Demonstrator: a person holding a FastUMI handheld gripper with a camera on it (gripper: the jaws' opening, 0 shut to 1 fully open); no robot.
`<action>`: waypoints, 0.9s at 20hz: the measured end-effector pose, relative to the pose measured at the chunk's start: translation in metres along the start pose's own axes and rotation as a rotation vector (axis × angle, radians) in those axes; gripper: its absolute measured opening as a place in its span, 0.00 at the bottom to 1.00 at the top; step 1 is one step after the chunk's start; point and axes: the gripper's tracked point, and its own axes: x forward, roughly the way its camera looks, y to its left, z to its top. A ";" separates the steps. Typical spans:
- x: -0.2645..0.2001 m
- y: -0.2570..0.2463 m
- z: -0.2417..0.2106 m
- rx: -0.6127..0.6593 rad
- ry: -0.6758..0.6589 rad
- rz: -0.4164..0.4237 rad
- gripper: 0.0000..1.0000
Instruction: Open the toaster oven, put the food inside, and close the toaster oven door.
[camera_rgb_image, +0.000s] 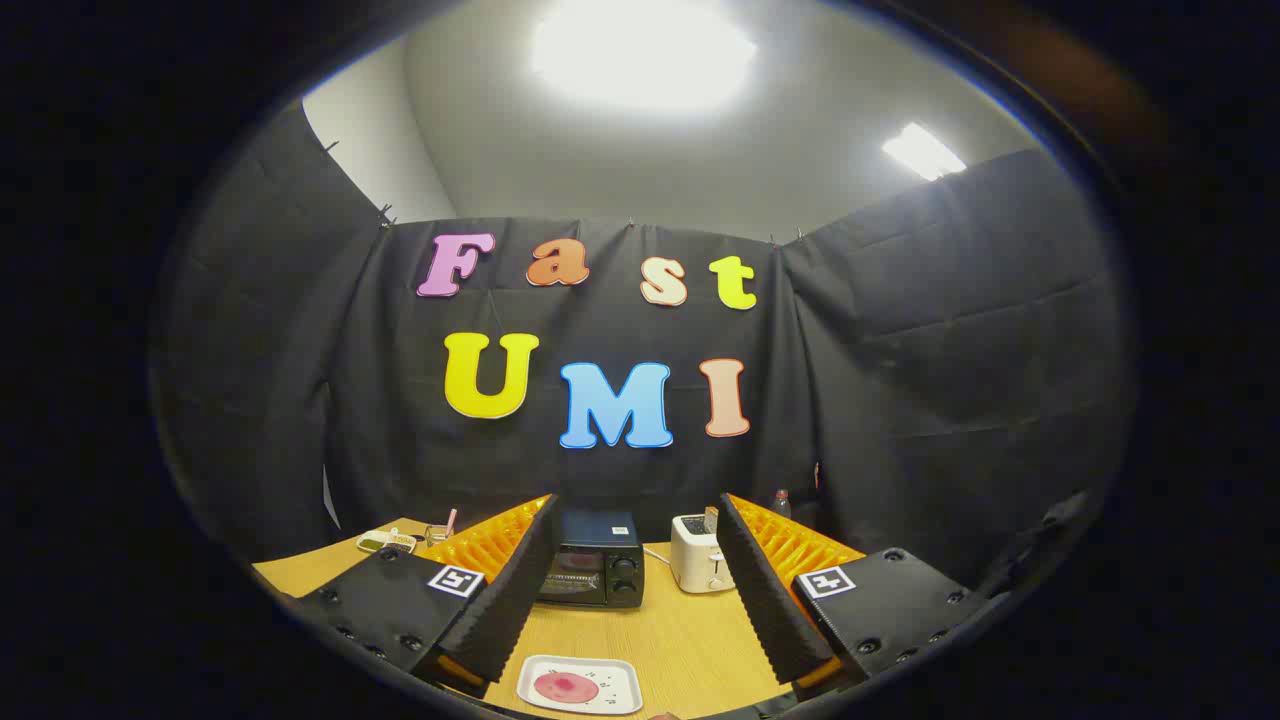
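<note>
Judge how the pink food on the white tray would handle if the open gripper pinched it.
The pink food lies thin and flat on the white tray, so it probably flops when lifted. Its glossy look suggests slipperiness. The gripper may struggle to get under it.

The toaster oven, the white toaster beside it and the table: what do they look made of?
Toaster oven: dark glossy casing, likely painted metal, with a reflective glass-looking door. White toaster: smooth matte shell, plastic or enamelled metal; hard to tell. Table: light wood grain, probably laminate. The gripper is open, its fingers flanking the oven, holding nothing.
</note>
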 end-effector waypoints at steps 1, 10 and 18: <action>0.000 0.002 0.000 0.002 0.000 0.002 0.98; 0.005 0.027 0.001 0.010 -0.001 0.029 0.98; 0.022 0.049 0.005 0.013 -0.010 0.065 0.98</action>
